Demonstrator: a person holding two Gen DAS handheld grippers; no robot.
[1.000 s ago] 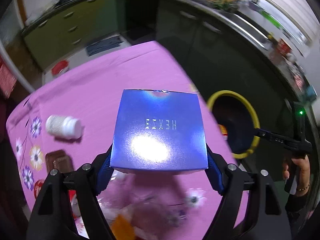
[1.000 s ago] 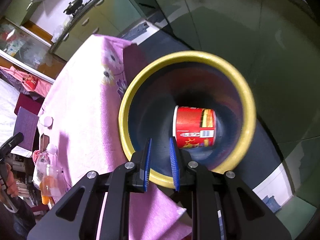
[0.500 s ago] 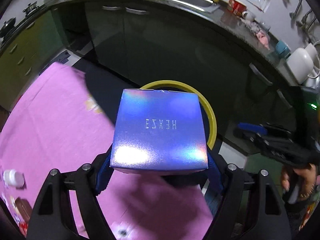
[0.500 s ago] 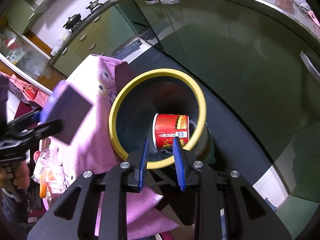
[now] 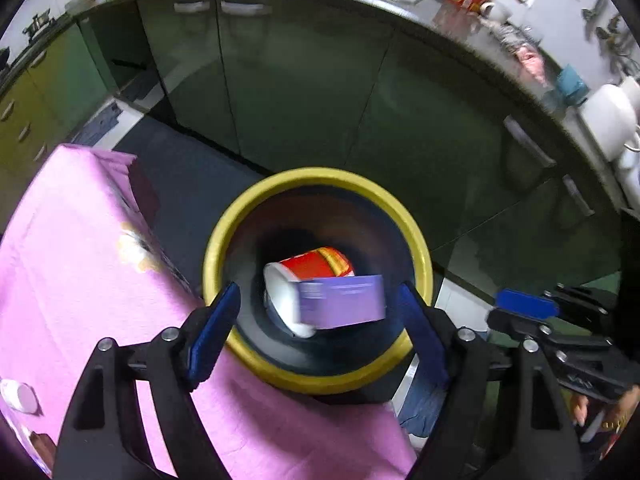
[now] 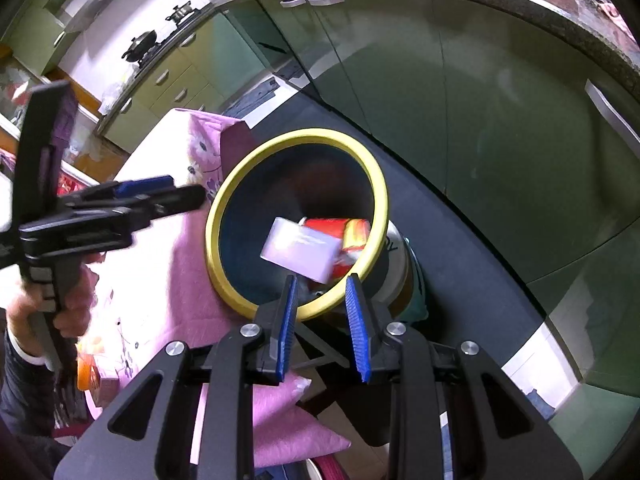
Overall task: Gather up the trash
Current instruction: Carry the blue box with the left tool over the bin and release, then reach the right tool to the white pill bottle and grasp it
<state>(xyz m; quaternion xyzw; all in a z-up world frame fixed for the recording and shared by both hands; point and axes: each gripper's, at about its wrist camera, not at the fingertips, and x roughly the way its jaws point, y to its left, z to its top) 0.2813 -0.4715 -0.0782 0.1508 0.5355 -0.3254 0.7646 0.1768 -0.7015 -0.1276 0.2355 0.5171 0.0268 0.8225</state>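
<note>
A yellow-rimmed trash bin [image 5: 240, 224] stands beside the pink-clothed table. Inside it lie a red cup [image 5: 316, 264] and the purple box [image 5: 340, 300], which is blurred in mid-fall. My left gripper [image 5: 320, 320] is open and empty right above the bin's mouth. In the right wrist view the bin [image 6: 376, 184] holds the box [image 6: 298, 248] and the cup [image 6: 352, 232]. My right gripper [image 6: 322, 316] is open and empty just in front of the bin. The left gripper also shows in the right wrist view [image 6: 160, 192], and the right gripper at the right edge of the left wrist view [image 5: 524, 308].
The pink floral tablecloth [image 5: 80, 280] covers the table left of the bin. A white bottle cap [image 5: 18, 396] lies at its left edge. Dark green kitchen cabinets [image 5: 304, 92] and a cluttered counter run behind. An orange item [image 6: 86, 374] sits on the table.
My left gripper opened and let go of the purple box, which dropped into the bin onto the red cup. My right gripper opened wider and drew back a little.
</note>
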